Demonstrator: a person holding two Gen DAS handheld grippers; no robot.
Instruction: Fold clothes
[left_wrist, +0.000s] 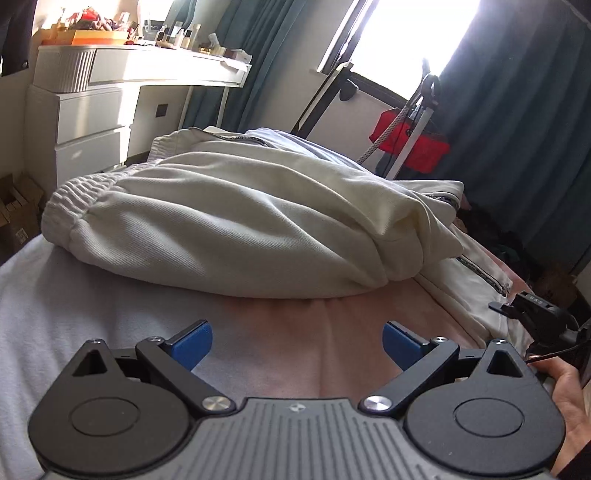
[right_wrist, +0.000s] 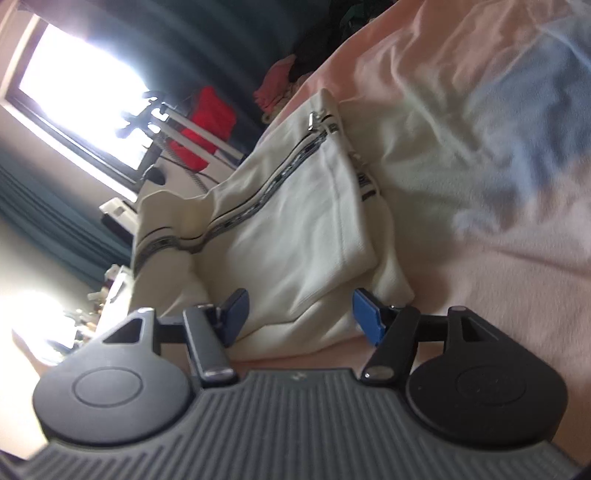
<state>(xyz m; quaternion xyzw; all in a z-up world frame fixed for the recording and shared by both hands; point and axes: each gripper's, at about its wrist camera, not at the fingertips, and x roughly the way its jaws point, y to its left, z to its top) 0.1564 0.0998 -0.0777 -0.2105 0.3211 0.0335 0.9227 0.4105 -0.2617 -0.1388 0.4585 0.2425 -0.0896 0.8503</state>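
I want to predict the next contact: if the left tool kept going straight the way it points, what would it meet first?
Most likely the near rounded edge of the cream garment. The left tool is open over bare pink sheet, and the fabric lies just ahead, though depth is hard to judge.

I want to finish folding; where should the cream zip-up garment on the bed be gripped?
Probably the cream zip-up garment's near corner hem beside the zipper, approached low from the bed's near edge: it lies flat and thin, just ahead of the open right gripper.
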